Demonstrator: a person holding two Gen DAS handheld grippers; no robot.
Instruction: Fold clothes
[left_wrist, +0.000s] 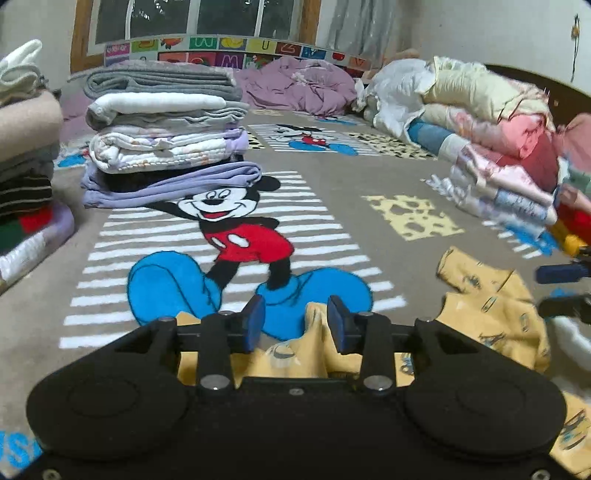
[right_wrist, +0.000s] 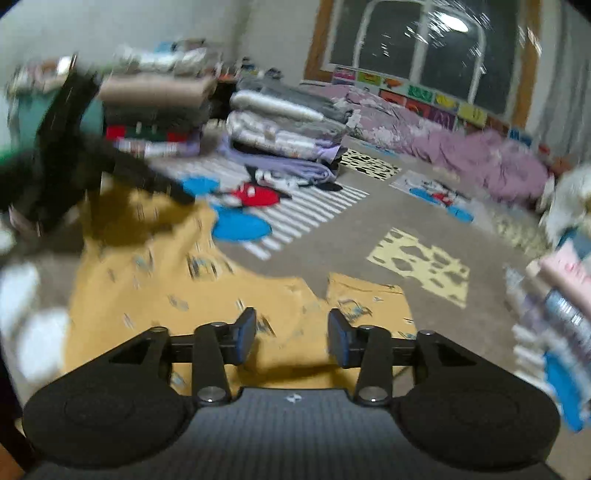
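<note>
A yellow printed garment (left_wrist: 495, 314) lies crumpled on the cartoon-mouse blanket (left_wrist: 240, 236). My left gripper (left_wrist: 297, 323) stands open low over its left part. A raised fold of the cloth sits between the blue pads, close to the right one, and neither pad presses on it. In the right wrist view the same garment (right_wrist: 147, 277) is spread under my right gripper (right_wrist: 291, 332), which is open with cloth below the gap. The right gripper's fingers (left_wrist: 561, 273) show at the right edge of the left wrist view. The left gripper's blurred black body (right_wrist: 66, 158) hangs over the garment's left side.
Stacks of folded clothes (left_wrist: 166, 147) stand behind the mouse print, and another stack (left_wrist: 26, 184) is at the left edge. A loose pile of garments (left_wrist: 498, 147) fills the right side. A purple quilt (left_wrist: 303, 85) lies under the window.
</note>
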